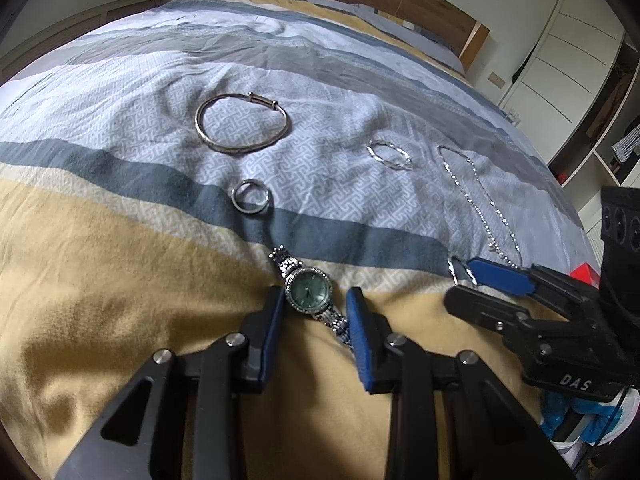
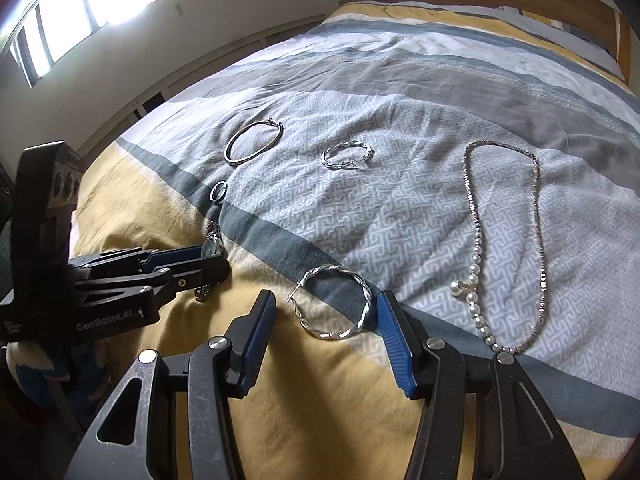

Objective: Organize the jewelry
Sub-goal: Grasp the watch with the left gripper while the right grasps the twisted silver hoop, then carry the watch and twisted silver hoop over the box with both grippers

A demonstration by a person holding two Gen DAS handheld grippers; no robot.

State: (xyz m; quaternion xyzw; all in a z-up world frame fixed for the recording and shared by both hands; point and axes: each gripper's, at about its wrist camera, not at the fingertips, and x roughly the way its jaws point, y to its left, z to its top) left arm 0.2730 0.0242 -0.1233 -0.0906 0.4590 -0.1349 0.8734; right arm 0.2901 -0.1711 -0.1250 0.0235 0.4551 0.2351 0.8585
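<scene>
The silver-banded wristwatch with a green round dial (image 1: pixel 309 295) lies on the striped yellow-and-grey bed quilt (image 1: pixel 120 240) between the spread jaws of the left gripper (image 1: pixel 316 316) — its band runs slantwise across the gap, not along it. The right gripper (image 2: pixel 326 312), jaws also apart, brackets a twisted silver hoop earring (image 2: pixel 334 307) lying flat.

The right gripper (image 2: pixel 326 320) hovers with open jaws either side of a twisted silver hoop earring (image 2: pixel 334 306) on the striped yellow, grey and white bed cover (image 2: pixel 400 92). Right of it lies a pearl-and-crystal necklace (image 2: pixel 506 240). At the left edge, the left gripper (image 2: pixel 192 264) brackets a silver wristwatch (image 2: pixel 210 246).
</scene>
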